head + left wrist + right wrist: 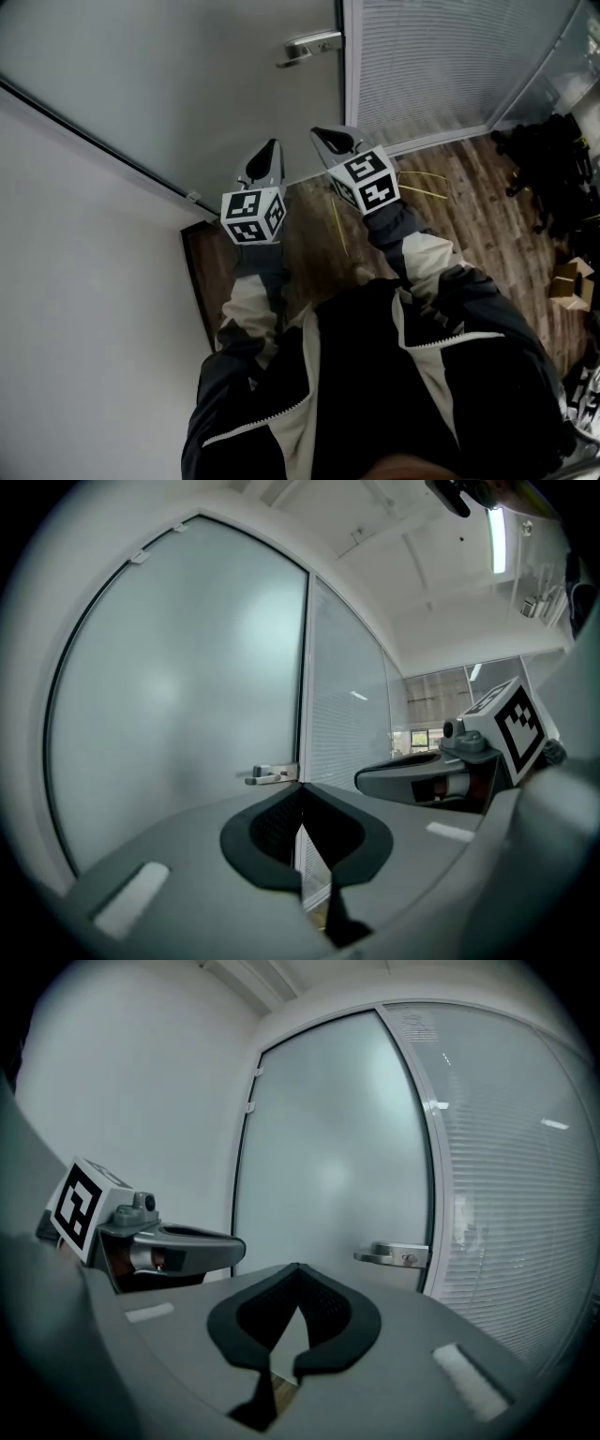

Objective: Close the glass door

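Scribe: Foreground?

Spotter: Dark jacket (pixel 375 394) with pale panels, both sleeves reaching forward. Left gripper (pixel 272 146) and right gripper (pixel 322 134) are side by side, near each other but apart, marker cubes on top, both aimed at the door.

Scribe: Fingers?

Spotter: Left fingers (pixel 258 834) clenched, tips meeting, nothing between them. Right fingers (pixel 330 1314) clenched the same way, also empty. Neither gripper touches anything.

Scribe: Underfoot?

Spotter: Wood-plank floor (pixel 459 206). A few thin yellow strands (pixel 422 178) lie on it just right of the right gripper. Cardboard boxes (pixel 570 281) sit at the right edge.

Scribe: And the glass door?

Spotter: Frosted glass door (pixel 187 84) straight ahead of both grippers. Its leaf appears seated in its frame. White wall (pixel 75 309) is on the hinge side, left. Lever handle (pixel 312 45) is at the door's right edge, beyond the fingertips, untouched. Right of the frame is a glazed panel with closed blinds (pixel 441 66). Farthest right is black clutter (pixel 553 169), too dim to identify.
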Available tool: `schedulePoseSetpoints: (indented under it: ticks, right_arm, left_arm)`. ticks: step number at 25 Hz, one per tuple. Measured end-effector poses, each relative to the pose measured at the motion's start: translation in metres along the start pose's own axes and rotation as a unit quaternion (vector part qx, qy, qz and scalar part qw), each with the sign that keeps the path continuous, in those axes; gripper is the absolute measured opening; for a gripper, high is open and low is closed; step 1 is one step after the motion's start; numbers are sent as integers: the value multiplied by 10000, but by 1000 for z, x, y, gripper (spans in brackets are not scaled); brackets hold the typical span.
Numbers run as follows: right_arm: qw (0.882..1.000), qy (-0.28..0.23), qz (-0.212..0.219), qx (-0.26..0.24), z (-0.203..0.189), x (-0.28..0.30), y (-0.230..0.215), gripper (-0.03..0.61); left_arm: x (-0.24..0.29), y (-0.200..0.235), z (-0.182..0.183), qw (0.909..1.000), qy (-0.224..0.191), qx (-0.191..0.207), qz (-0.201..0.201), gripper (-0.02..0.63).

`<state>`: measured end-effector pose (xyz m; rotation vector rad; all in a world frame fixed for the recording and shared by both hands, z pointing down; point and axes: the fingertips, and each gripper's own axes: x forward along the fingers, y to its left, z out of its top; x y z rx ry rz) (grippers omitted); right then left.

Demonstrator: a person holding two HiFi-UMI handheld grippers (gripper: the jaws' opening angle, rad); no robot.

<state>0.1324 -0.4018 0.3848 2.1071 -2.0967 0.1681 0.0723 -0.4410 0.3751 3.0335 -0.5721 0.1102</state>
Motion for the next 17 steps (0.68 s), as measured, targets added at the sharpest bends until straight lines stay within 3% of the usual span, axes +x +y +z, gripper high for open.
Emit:
schedulePoseSetpoints:
  ticks: [17]
  right_arm:
    - [9995, -185, -138, -202, 19, -6, 3, 2]
  left_arm:
    - [-2, -3, 15, 9998, -127, 113, -81, 3]
